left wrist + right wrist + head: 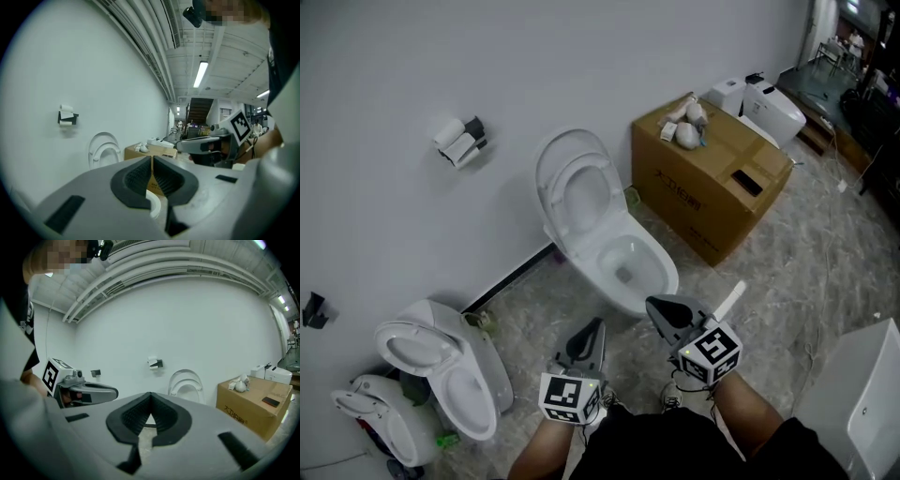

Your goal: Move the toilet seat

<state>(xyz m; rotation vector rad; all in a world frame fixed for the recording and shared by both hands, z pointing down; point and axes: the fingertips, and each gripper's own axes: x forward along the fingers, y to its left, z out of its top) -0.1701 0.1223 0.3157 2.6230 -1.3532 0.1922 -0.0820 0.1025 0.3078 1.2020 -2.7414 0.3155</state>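
Marbled floor (787, 272) lies beneath both tongs: left gripper (598, 324) and right gripper (654, 306), jaws pressed together and empty, sit at lower centre. The toilet seat (561, 204) stands raised at upper centre, well apart. Likely the approach step; next, open jaws at its rim.

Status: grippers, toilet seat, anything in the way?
Left gripper, right gripper shut, empty, short of toilet. Toilet seat raised against lid. Cardboard box beside it, path open.

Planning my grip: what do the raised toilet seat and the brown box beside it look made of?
Toilet seat: likely hard plastic, glossy white; thin, smooth ring with soft highlights.
Box: corrugated cardboard, matte brown; creased edges, printed side.
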